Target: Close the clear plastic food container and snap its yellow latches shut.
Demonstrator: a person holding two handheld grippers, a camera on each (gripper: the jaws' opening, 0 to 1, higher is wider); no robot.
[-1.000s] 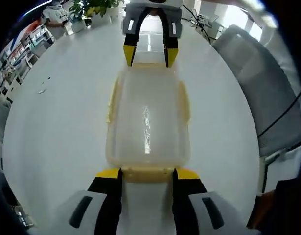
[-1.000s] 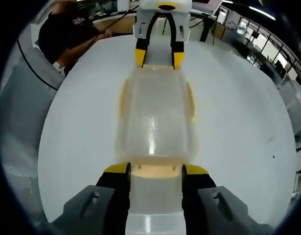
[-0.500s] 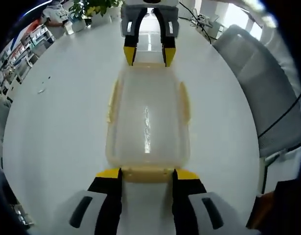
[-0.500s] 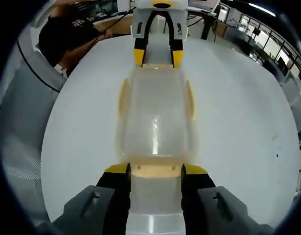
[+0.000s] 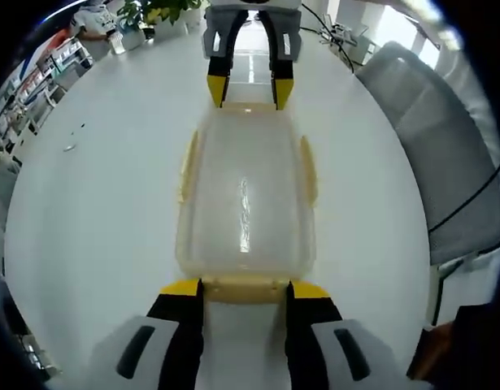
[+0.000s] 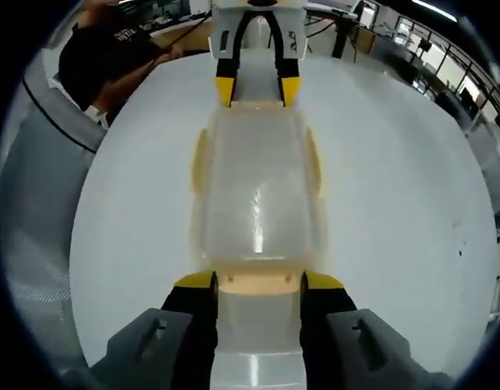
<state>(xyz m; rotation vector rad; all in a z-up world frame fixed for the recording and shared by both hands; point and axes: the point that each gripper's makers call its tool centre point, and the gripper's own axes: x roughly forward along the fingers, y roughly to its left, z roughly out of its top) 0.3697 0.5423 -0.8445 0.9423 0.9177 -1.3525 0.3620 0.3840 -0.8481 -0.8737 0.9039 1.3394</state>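
The clear plastic food container (image 5: 245, 203) lies flat on the white table (image 5: 95, 211), its long axis running straight away from the camera in the left gripper view. It is a shallow rounded rectangle, milky and see-through, with a bright streak of light down the middle of the lid. The lid sits on the box. Pale yellow latches show along both long sides (image 5: 187, 166), lying close against the wall, and another yellow latch runs across the near short end (image 5: 245, 288).

The left gripper (image 5: 245, 291) stands with its two yellow-tipped jaws spread apart, one on either side of that near end latch and touching its corners. Whether they press the latch or merely sit beside it, the picture does not say.

At the far end, in the same view, the right gripper (image 5: 250, 91) comes in from above, jaws parted, tips down at the container's far edge.

From the right gripper view it is the mirror picture: the container (image 6: 256, 195) stretches away, the right gripper's jaws stand apart around the near yellow end latch (image 6: 256, 282), and the left gripper (image 6: 257, 91) meets the far end with its tips open.

A grey chair (image 5: 432, 154) stands beside the table, and a person in a dark shirt (image 6: 111, 57) sits beyond the table edge.
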